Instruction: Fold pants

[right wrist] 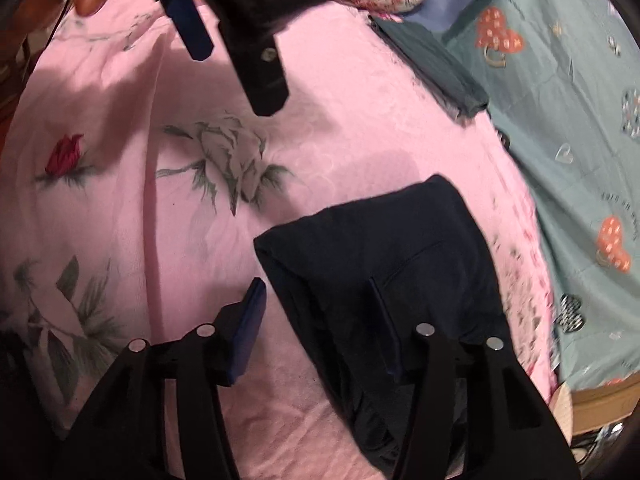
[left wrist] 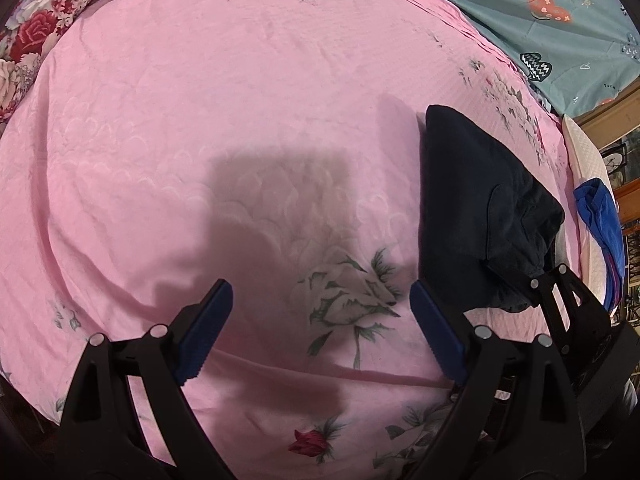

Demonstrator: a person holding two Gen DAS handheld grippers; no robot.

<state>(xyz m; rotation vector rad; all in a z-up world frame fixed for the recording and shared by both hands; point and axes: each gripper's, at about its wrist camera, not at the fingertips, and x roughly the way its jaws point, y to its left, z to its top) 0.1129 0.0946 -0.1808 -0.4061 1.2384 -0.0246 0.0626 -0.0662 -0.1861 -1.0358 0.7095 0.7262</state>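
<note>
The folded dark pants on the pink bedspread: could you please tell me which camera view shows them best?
The right wrist view: the folded dark pants fill its lower centre, with folds and a seam visible. The left wrist view shows them only at its distorted right edge, partly hidden by the right tool.

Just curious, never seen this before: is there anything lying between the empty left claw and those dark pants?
Nothing but pink bedspread with a printed white flower. In the left wrist view the open left gripper is beside the pants.
</note>
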